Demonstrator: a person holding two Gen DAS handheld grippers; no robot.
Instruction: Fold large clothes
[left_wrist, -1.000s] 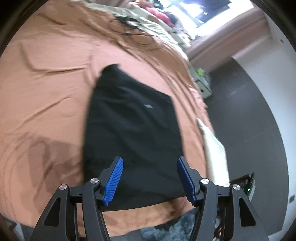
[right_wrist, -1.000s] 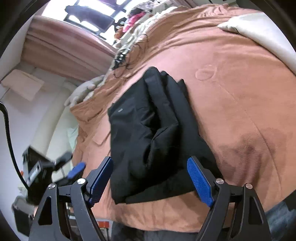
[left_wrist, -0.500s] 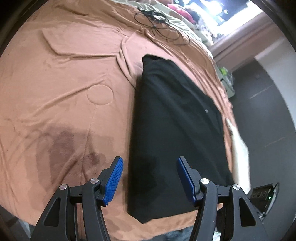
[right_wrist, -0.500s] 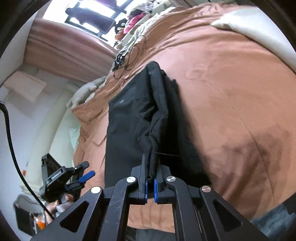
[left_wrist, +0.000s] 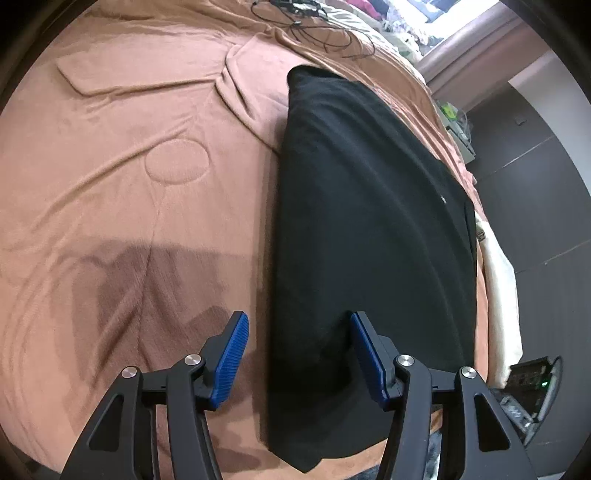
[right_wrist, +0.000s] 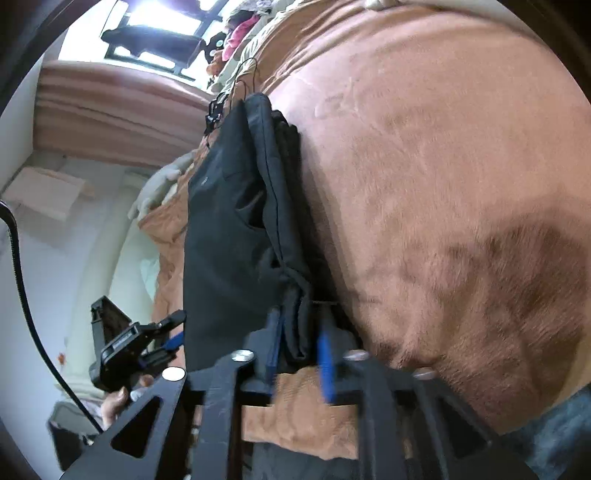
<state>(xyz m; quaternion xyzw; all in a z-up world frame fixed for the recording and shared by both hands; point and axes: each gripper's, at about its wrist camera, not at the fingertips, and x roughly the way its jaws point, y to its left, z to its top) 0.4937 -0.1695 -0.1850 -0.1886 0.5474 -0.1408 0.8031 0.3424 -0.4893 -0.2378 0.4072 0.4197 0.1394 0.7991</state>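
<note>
- Right wrist view: right gripper (right_wrist: 301, 350) is seen with its ribbed blue pads (right_wrist: 325, 365) parted; the jaws have just been opening, with the bunched near edge of the black garment (right_wrist: 229, 229) between them, pads apparently not pressing.
- Left wrist view: left gripper (left_wrist: 297, 354) is held with its jaws apart, poised over the near left edge of the black garment (left_wrist: 369, 221); nothing is gripped.
- Garment is noted as matte, smooth, folded into a long narrow slab, laid flat on the brown bedspread (left_wrist: 129, 166).
- Bedspread is recorded as soft, creased, with a stitched circle (left_wrist: 177, 162).
- Thin black cables (left_wrist: 314, 22) lie coiled at the far end.
</note>
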